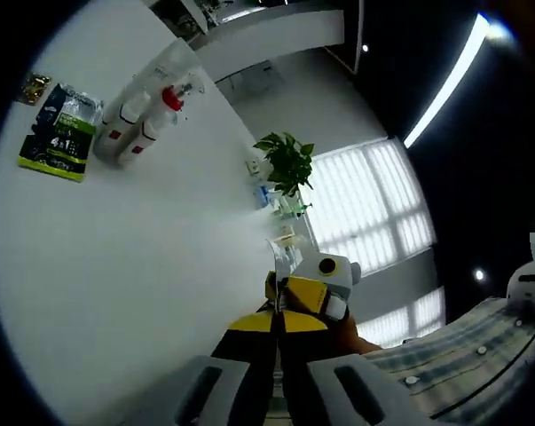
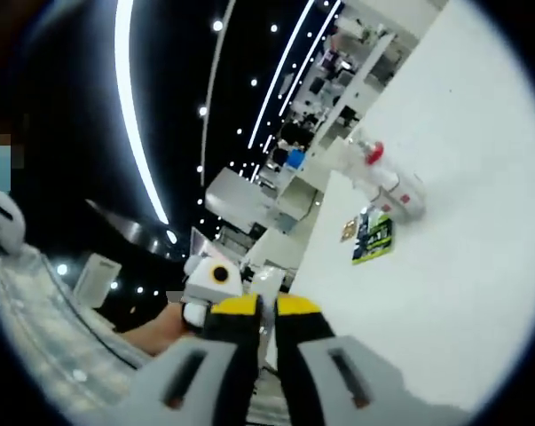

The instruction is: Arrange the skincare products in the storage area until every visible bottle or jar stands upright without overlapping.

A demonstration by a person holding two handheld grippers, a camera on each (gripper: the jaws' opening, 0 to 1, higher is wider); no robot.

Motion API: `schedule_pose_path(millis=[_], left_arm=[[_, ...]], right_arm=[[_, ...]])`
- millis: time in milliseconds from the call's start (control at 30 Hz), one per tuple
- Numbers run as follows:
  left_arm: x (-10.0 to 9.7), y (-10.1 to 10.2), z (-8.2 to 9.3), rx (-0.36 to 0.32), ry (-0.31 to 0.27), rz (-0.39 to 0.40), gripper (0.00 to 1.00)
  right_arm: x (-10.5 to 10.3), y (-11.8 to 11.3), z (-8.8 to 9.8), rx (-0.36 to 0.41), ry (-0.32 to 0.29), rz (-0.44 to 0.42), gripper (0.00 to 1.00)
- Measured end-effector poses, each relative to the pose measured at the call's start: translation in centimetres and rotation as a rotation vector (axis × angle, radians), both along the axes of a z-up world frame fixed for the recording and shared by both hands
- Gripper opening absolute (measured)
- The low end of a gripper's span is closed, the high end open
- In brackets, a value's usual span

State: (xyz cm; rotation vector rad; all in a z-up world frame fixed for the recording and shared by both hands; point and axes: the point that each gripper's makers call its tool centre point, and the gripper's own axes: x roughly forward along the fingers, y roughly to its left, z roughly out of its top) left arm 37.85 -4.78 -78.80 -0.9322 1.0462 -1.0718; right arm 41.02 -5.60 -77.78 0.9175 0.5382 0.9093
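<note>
Far from both grippers, a small cluster of skincare bottles [image 1: 143,120] [image 2: 393,185] lies on the white table [image 1: 143,266] [image 2: 444,302]. They are white bottles with red labels, one with a red cap [image 1: 171,98] [image 2: 374,153], and a clear pump bottle touching them. They look to be on their sides and packed together. My left gripper [image 1: 278,321] rises at the bottom of its view, its yellow-tipped jaws together with nothing between them. My right gripper [image 2: 265,307] is held the same way, empty. Each gripper also appears just beyond the other's tips.
A dark and green flat packet [image 1: 61,133] [image 2: 373,238] lies beside the bottles, with a small gold item [image 1: 35,86] past it. A potted plant [image 1: 287,160] and small items [image 1: 271,197] stand at the table's far edge. A striped sleeve [image 1: 462,355] is at lower right.
</note>
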Motion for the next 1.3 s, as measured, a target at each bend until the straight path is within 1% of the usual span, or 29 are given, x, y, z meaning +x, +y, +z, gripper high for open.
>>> schedule_pose_path(millis=[67,100,133,167,200,233,333,400,467,500,567,600,633,700,733,800,833,900,933,1067,1167,1300], left_arm=[[0.3,0.1,0.3,-0.025,0.006,0.032,0.00],[1.0,0.3,0.7,-0.057,0.023,0.082,0.00],[1.3,0.5,0.8,-0.075,0.035,0.100,0.00],[1.4,0.9,0.1,-0.048,0.041,0.101,0.00],[1.2,0.8,0.1,-0.043,0.035,0.089,0.00],[1.1,0.8,0.1,-0.039,0.031,0.085,0.00],[1.1,0.9,0.1,-0.037,0.029,0.087,0.00],[1.1,0.9,0.1,-0.039,0.029,0.094,0.00],[1.1,1.0,0.1,-0.044,0.028,0.091,0.00],[1.1,1.0,0.2,-0.047,0.029,0.091,0.00],[0.9,1.1,-0.3,-0.011,0.017,0.073,0.00],[1.0,1.2,-0.2,-0.011,0.015,0.080,0.00],[1.1,1.2,-0.1,-0.021,0.019,0.081,0.00],[1.3,1.5,-0.3,-0.009,0.014,0.089,0.00],[1.4,1.6,-0.2,-0.008,0.016,0.093,0.00],[1.5,1.8,-0.1,-0.009,0.011,0.099,0.00],[1.6,1.9,-0.1,-0.012,0.010,0.102,0.00],[1.9,2.1,0.0,-0.013,0.008,0.107,0.00],[2.0,2.1,-0.1,0.002,0.000,0.108,0.00],[2.5,2.4,-0.1,0.006,-0.001,0.122,0.00],[2.8,2.5,0.0,-0.002,-0.001,0.137,0.00],[2.9,2.6,0.0,-0.009,0.000,0.151,0.00]], right_arm=[[0.1,0.1,-0.2,0.006,0.010,-0.001,0.10],[-0.2,0.3,-0.8,-0.002,0.047,0.010,0.12],[-0.4,0.5,-0.9,-0.008,0.043,0.025,0.08],[-0.9,0.8,-0.3,0.009,0.016,0.047,0.04],[-0.9,0.8,-0.3,0.001,0.017,0.039,0.02],[-0.9,0.9,-0.5,-0.029,-0.009,0.034,0.02],[-0.9,0.9,-0.5,-0.014,0.004,0.042,0.01],[-0.8,1.0,-0.5,-0.025,-0.018,0.043,0.01],[-0.7,1.0,-0.6,-0.022,-0.003,0.046,0.04],[-0.5,0.9,-0.9,-0.015,0.036,0.039,0.07],[0.0,0.6,-1.0,-0.019,0.022,0.021,0.06],[0.1,0.6,-0.9,-0.017,0.019,0.027,0.05],[0.2,0.7,-0.9,-0.003,0.043,0.042,0.04],[0.3,1.0,-0.7,-0.013,0.017,0.053,0.02],[0.5,1.2,-0.8,-0.027,0.016,0.059,0.02],[0.7,1.4,-0.9,-0.019,0.033,0.063,0.03],[0.9,1.4,-0.9,0.004,0.056,0.062,0.03],[1.1,1.5,-0.9,-0.005,0.041,0.055,0.03],[1.2,1.7,-0.9,-0.013,0.032,0.055,0.03],[2.0,1.9,-1.0,-0.011,0.048,0.047,0.03],[2.3,2.0,-0.9,-0.020,0.035,0.042,0.02],[2.8,1.9,-0.9,-0.019,0.035,0.036,0.00]])
